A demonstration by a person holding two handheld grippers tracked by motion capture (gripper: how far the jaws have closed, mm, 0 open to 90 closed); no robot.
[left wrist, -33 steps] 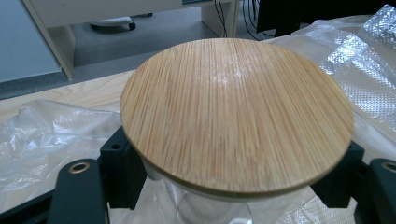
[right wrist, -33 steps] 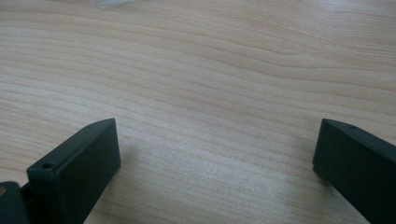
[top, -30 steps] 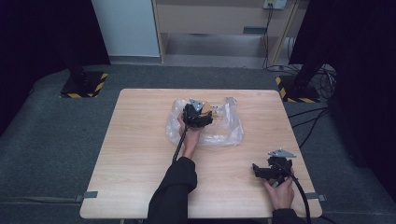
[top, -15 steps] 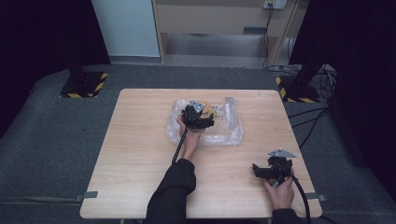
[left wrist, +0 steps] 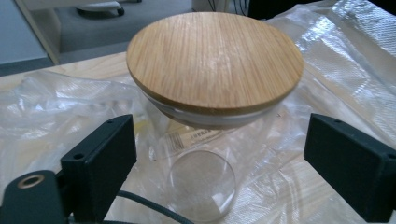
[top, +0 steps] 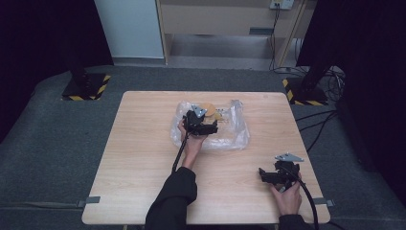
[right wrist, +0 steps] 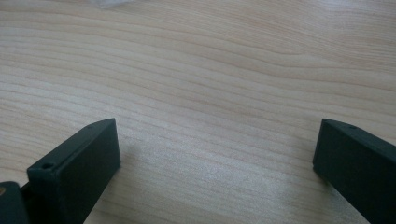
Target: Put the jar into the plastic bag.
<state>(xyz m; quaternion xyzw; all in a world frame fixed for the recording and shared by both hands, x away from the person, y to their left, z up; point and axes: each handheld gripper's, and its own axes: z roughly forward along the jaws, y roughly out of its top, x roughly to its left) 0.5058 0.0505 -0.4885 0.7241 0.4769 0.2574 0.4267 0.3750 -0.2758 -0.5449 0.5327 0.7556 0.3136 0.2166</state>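
Wooden-lidded glass jar (left wrist: pixel 205 116) — between parted jaws

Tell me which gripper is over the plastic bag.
The left gripper, jaws open around the wooden-lidded glass jar on the plastic bag; the right gripper faces bare table.

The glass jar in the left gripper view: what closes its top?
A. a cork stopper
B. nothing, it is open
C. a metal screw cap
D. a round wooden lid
D: a round wooden lid with visible grain sits on the glass jar, which lies tilted on the clear plastic bag between the open jaws of the left tool.
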